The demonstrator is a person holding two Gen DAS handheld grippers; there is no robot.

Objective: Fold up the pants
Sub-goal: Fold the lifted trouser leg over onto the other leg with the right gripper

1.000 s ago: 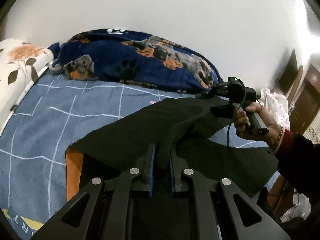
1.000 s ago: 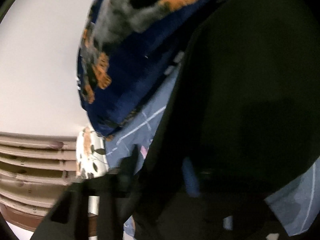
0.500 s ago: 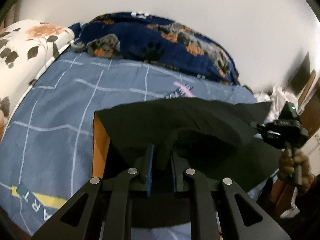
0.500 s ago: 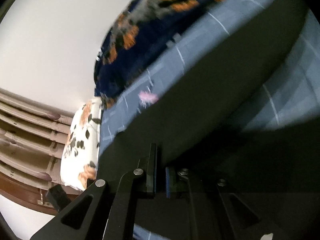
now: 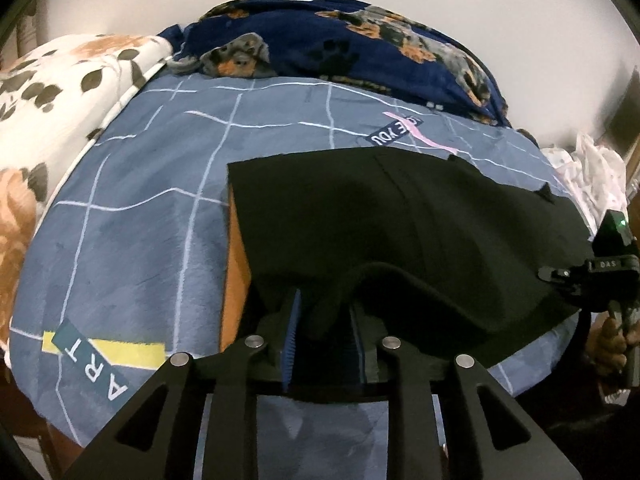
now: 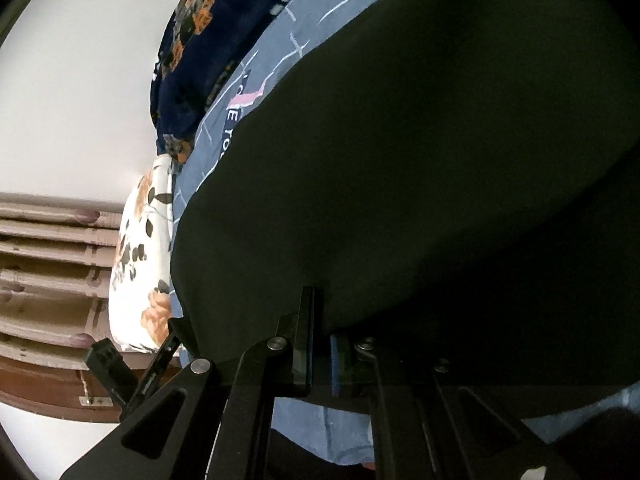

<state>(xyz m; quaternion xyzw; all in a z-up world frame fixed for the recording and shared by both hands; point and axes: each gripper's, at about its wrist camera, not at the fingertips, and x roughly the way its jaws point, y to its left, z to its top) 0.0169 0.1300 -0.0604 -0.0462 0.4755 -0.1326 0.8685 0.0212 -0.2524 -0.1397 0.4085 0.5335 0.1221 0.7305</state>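
Ahead of our left claw (image 5: 324, 320) the black pants (image 5: 400, 216) spread flat across the bed (image 5: 132, 208), filling the near ground in front of the fingers. To its left we see bare blue sheet, open room for a pass. Further left the floral pillow (image 5: 52, 108) blocks the way. Beyond the pants a strip of sheet lies free, then the dog-print blanket (image 5: 340, 40) piles up against the wall. To its right our right claw (image 5: 600, 272) sits at the pants' edge. Ahead of our right claw (image 6: 320, 344) the pants (image 6: 420, 140) fill nearly all the view.
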